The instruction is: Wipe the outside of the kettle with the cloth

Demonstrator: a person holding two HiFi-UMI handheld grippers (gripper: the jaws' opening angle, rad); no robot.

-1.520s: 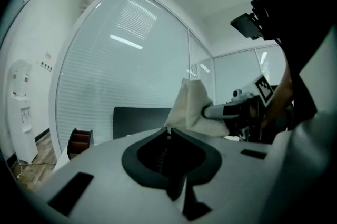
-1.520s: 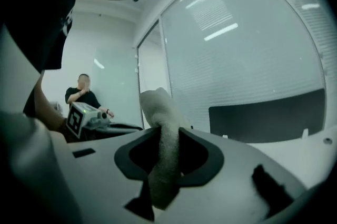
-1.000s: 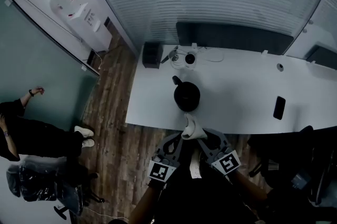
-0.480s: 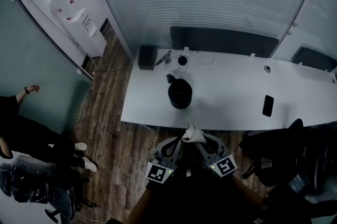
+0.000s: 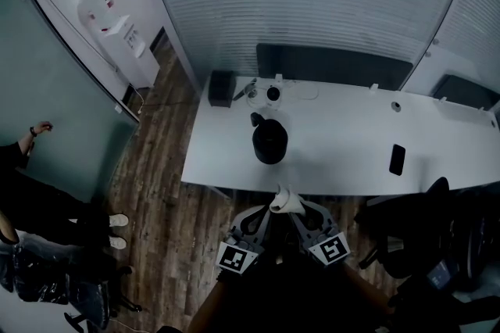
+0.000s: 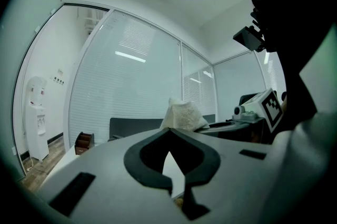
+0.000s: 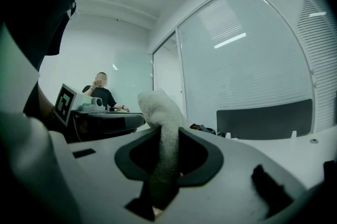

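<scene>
A black kettle (image 5: 269, 144) stands on the white desk (image 5: 344, 152), near its left end. In the head view both grippers sit low and centre, short of the desk's near edge, with their tips meeting on a white cloth (image 5: 286, 202). The left gripper (image 5: 274, 208) is shut on a corner of the cloth (image 6: 182, 115), which pokes up past its tips (image 6: 169, 129). My right gripper (image 5: 298, 207) is shut on it too: the cloth (image 7: 158, 107) runs down between its jaws (image 7: 167, 132). Neither gripper view shows the kettle.
A dark phone (image 5: 397, 159) lies on the desk's right part. At the back left are a dark box (image 5: 222, 87) and small round items (image 5: 269, 94). A water dispenser (image 5: 117, 34) stands far left, a person (image 5: 31, 198) at the left, a dark chair (image 5: 437, 238) at the right.
The head view has drawn back, so the desk and kettle look smaller and farther. Both grippers keep the cloth between them. The person at the left has shifted towards the picture's edge.
</scene>
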